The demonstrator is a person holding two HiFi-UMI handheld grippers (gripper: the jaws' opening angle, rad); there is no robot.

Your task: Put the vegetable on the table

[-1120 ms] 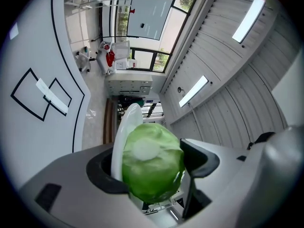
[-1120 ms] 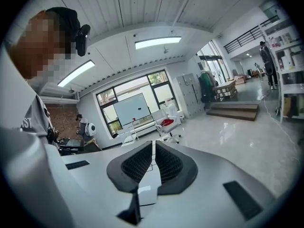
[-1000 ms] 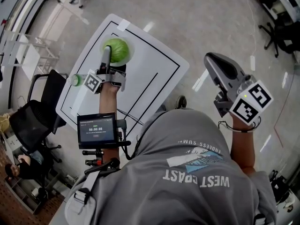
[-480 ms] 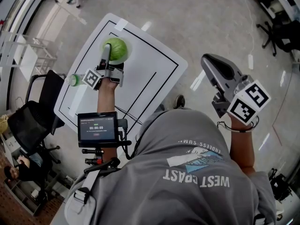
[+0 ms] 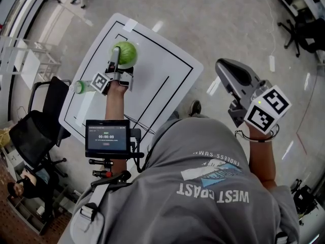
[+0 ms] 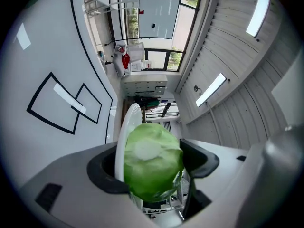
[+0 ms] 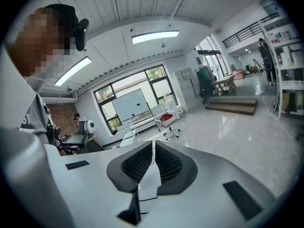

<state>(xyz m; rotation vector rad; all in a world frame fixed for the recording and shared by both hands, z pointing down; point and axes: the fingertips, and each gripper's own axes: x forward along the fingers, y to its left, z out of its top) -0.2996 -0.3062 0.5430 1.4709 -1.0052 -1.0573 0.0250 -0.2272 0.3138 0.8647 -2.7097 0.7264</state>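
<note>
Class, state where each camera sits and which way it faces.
Head view: head-mounted, facing steeply down at the table; shirt, forearms show.
Left gripper view: on the left gripper, along jaws clamping the cabbage.
Right gripper view: on the right gripper, along shut jaws across the room; shirt shows.
Shared: head and left gripper views show cabbage, table.

One cabbage [image 5: 125, 54], one bottle [image 5: 81, 87], one desk [image 5: 167, 60], one timer screen [image 5: 107, 135], and two grippers: left gripper [image 5: 122, 65], right gripper [image 5: 223, 67].
</note>
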